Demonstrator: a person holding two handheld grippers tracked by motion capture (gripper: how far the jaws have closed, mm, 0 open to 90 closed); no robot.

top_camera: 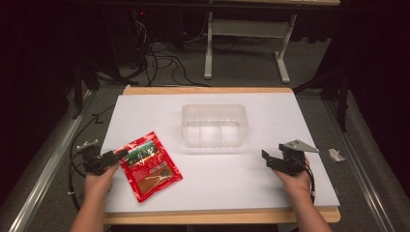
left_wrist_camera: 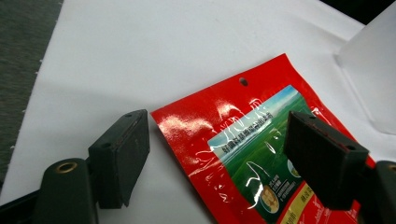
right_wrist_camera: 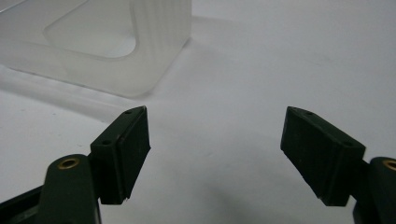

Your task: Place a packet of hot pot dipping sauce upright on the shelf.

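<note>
Pouch (top_camera: 150, 166): one, flat, glossy red foil, green landscape print, round hang hole at top edge; lying on left part of board, tilted.
Tub (top_camera: 214, 124): one, translucent frosted plastic, rectangular, rounded corners; standing open mid-board, well apart from pouch.
Board (top_camera: 270, 116): one, matte white sheet on wood-edged table.
Left gripper (top_camera: 121, 154): jaws spread wide, one over pouch's upper part, other beside its left edge; nothing pinched.
Right gripper (top_camera: 267, 159): jaws spread wide over bare board, right of tub.
Pads (left_wrist_camera: 122, 149): matte black, blocky, two per gripper.
</note>
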